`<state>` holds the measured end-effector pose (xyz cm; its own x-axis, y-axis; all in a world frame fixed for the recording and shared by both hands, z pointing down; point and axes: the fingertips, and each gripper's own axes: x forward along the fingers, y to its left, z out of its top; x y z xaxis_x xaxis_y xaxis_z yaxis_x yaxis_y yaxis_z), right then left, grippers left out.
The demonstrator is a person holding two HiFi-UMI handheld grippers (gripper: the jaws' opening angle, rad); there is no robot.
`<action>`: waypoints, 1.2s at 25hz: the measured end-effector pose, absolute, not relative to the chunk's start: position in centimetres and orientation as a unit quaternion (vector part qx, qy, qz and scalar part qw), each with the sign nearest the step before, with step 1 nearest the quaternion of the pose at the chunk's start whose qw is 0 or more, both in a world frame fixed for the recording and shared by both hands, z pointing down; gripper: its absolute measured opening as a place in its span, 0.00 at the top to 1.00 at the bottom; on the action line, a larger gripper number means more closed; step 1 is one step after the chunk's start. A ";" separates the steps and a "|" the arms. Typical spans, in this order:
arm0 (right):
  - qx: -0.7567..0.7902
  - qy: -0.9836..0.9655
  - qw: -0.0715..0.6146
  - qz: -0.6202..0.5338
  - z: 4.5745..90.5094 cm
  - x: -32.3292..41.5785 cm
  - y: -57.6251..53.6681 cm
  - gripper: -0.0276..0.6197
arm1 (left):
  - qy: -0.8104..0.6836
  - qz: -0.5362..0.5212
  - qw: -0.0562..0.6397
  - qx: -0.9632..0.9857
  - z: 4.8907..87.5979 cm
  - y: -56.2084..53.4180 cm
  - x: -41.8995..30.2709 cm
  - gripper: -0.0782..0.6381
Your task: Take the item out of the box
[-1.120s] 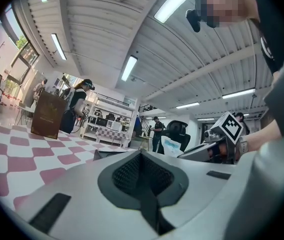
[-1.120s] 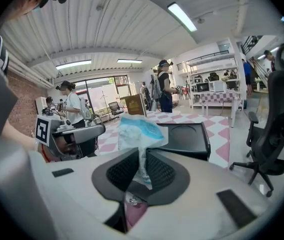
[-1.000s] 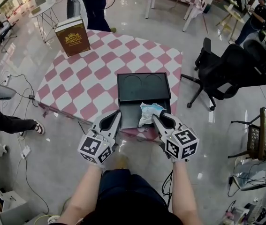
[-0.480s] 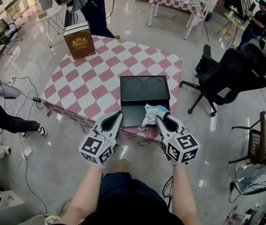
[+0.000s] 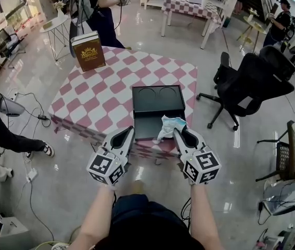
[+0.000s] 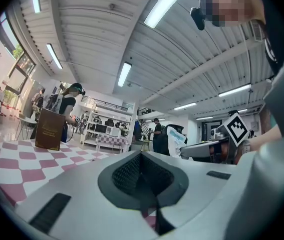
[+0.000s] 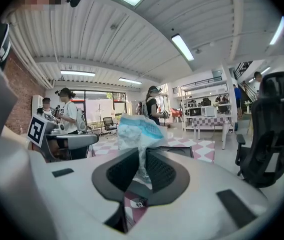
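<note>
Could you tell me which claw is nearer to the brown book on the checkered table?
Left. The left claw hovers at the near-left corner of the black box, on the side of the brown book; the right claw, gripping a packet, is at the near-right corner, farther away.

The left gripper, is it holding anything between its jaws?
No, the left gripper has its jaws closed together with nothing between them; the white and blue packet is pinched in the right gripper.
</note>
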<state>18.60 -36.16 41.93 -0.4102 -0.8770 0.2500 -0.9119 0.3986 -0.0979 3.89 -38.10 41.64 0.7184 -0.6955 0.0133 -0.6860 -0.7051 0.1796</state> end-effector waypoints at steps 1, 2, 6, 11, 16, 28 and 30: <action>0.539 -0.832 0.077 0.106 41.7 18.6 -35.9 0.88 | -0.375 -0.029 0.085 0.923 41.5 -37.9 3.8 0.88; 0.541 -0.831 0.074 0.103 41.5 18.5 -35.7 0.88 | -0.376 -0.030 0.084 0.922 41.3 -37.7 3.7 0.88; 0.548 -0.829 0.065 0.096 40.7 18.5 -34.5 0.88 | -0.375 -0.033 0.082 0.923 40.8 -36.6 3.5 0.88; 0.552 -0.828 0.060 0.082 40.0 18.2 -33.0 0.88 | -0.377 -0.038 0.079 0.922 40.2 -35.1 3.1 0.88; 0.561 -0.824 0.054 0.067 39.4 18.2 -31.4 0.88 | -0.377 -0.040 0.076 0.922 39.9 -33.8 2.8 0.88; 0.566 -0.823 0.037 0.033 37.7 18.3 -28.3 0.88 | -0.375 -0.045 0.071 0.923 39.0 -31.2 2.9 0.88; 0.567 -0.822 0.035 0.029 37.4 18.3 -27.9 0.88 | -0.375 -0.047 0.069 0.923 38.8 -30.8 3.0 0.88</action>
<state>18.34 -27.86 37.38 -0.3538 -0.9310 0.0900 -0.9350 0.3545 -0.0090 2.96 -30.82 38.82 0.7148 -0.6985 -0.0344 -0.6856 -0.7097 0.1621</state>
